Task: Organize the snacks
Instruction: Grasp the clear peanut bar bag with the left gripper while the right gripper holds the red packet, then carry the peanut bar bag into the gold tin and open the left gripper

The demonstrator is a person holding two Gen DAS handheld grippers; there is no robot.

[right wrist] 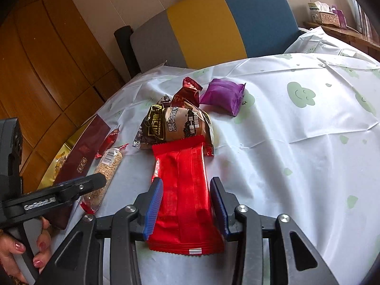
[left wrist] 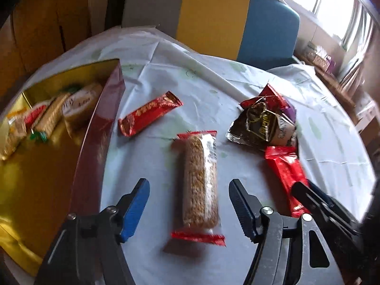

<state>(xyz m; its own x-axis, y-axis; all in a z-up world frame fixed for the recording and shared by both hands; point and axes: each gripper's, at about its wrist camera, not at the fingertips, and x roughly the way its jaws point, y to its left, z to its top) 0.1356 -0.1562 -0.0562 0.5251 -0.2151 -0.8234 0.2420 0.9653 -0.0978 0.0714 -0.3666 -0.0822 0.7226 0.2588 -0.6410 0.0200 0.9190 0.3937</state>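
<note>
My left gripper (left wrist: 188, 204) has its jaws spread wide, and a clear-wrapped grain bar (left wrist: 200, 185) with red crimped ends lies lengthwise between them on the tablecloth (left wrist: 237, 76); neither blue pad touches it. Out beyond the left fingertip a slim red stick pack (left wrist: 148, 116) lies at a slant. Further left of that jaw sits the gift box (left wrist: 99, 128), maroon outside and gold inside, with several wrapped snacks (left wrist: 54, 114) already lying in it.

My right gripper (right wrist: 186, 201) straddles a flat red packet (right wrist: 182, 197). Its jaws are parted, the left pad right at the wrapper's edge, the right pad just beside the other edge; I cannot tell whether they are actually pressing it. The packet's far end tucks against a brown and black pouch (right wrist: 175, 125) straight ahead of the fingertips. Behind that pouch stands a small dark red sachet (right wrist: 187, 93), and just right of it a purple packet (right wrist: 223, 96). Off to the left of these jaws I see the other gripper over the grain bar, with the person's hand (right wrist: 26, 247) gripping its handle, nails painted red.

From the left camera, the right gripper's black finger lies over the near end of the red packet, right of my right jaw.
</note>
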